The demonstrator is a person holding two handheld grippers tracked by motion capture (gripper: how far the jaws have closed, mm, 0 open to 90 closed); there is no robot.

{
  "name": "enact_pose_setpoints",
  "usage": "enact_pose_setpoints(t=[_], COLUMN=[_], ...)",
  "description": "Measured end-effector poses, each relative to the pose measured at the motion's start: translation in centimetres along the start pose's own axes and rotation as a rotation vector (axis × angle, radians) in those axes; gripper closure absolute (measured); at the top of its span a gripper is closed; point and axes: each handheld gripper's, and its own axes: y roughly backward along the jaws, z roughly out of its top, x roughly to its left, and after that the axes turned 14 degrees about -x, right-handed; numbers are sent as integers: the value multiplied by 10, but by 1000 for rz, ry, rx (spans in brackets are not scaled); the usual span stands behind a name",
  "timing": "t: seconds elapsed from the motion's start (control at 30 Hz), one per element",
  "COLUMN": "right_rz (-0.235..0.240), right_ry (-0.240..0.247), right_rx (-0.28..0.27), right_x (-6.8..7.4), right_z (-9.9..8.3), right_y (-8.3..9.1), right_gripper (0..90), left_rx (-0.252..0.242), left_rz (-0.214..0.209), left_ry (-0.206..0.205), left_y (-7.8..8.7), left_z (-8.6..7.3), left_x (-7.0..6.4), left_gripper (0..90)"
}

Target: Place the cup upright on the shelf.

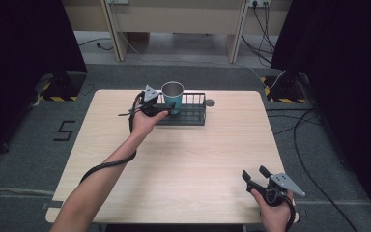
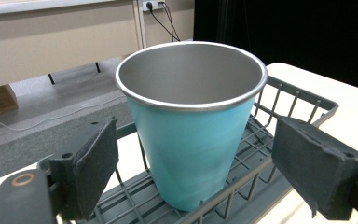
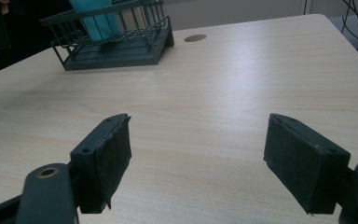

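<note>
Tool jaws on the left tool [image 2: 191, 163] are being held wide open around the blue cup [image 2: 191, 126] standing upright in the wire rack [image 2: 303, 100], not yet gripped, while the empty, open right tool [image 3: 196, 158] is being kept low over the counter [image 3: 242, 79].
</note>
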Motion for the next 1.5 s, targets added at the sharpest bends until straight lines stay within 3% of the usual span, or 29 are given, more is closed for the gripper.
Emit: enact_pose_setpoints(t=[0.77, 1.5], right_rz=[-2, -4], right_ry=[1, 1], right_rx=[4, 4], right_x=[0, 0], right_z=[0, 0], right_y=[-1, -1], right_gripper=[235, 236], left_rx=[-9, -26], left_rz=[-4, -20], left_ry=[-12, 22], left_y=[41, 79], left_z=[-2, -7], left_x=[8, 12], left_gripper=[142, 142])
